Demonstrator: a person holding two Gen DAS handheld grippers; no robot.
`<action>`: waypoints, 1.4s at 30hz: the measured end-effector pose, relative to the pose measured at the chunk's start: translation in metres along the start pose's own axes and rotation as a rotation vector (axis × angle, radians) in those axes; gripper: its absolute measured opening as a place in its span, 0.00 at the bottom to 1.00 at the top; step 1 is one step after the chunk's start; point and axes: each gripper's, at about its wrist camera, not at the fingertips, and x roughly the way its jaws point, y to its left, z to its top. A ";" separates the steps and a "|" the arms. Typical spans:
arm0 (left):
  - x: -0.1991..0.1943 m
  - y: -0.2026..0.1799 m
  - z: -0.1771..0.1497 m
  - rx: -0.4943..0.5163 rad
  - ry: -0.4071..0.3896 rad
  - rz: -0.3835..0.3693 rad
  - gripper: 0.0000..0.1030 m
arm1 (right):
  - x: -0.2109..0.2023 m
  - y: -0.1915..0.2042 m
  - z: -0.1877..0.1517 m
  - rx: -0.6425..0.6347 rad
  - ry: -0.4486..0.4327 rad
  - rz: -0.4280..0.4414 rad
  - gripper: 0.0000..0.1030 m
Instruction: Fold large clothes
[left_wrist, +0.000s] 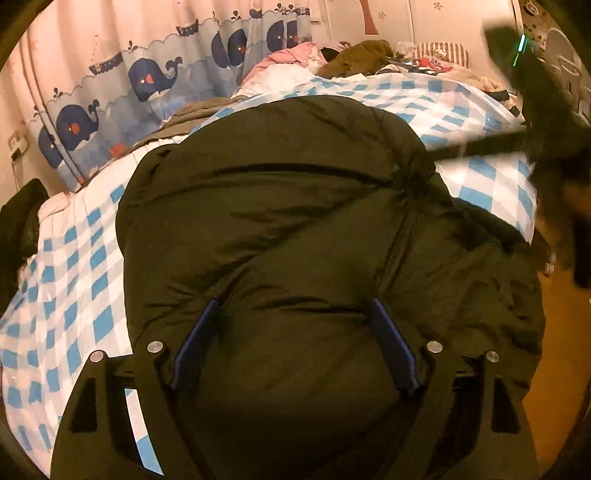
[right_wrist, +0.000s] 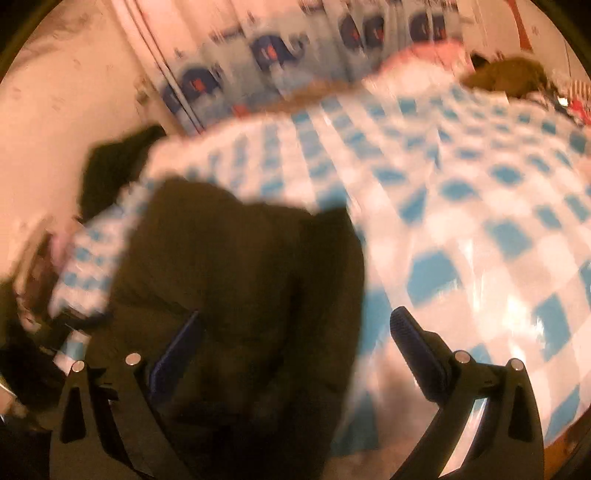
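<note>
Blue pads of my left claw stand wide apart over the dark puffy coat, gripping nothing. It lies bunched on the checked bed cover, straight ahead and below. I judge the fold barely half done. My right claw, blurred, spread open, has the coat under its left pad, cover beyond

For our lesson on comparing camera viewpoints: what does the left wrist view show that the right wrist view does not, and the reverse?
Left wrist only: the other claw blurred at upper right, and the sharp quilted seams of the puffy black padded jacket.
Right wrist only: a scuffed pale wall at left.
Both: the jacket, the blue-and-white checked bedcover, the whale-print curtain, and open claw fingers.
</note>
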 end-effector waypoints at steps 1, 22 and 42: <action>0.000 0.001 -0.001 0.002 0.002 0.001 0.76 | -0.007 0.012 0.008 -0.019 -0.033 0.072 0.94; -0.010 -0.019 0.011 0.103 -0.012 0.086 0.78 | 0.097 0.001 -0.021 0.135 0.063 0.130 0.94; -0.001 -0.025 0.002 0.088 -0.046 0.072 0.79 | 0.158 -0.017 -0.002 0.187 -0.028 0.152 0.95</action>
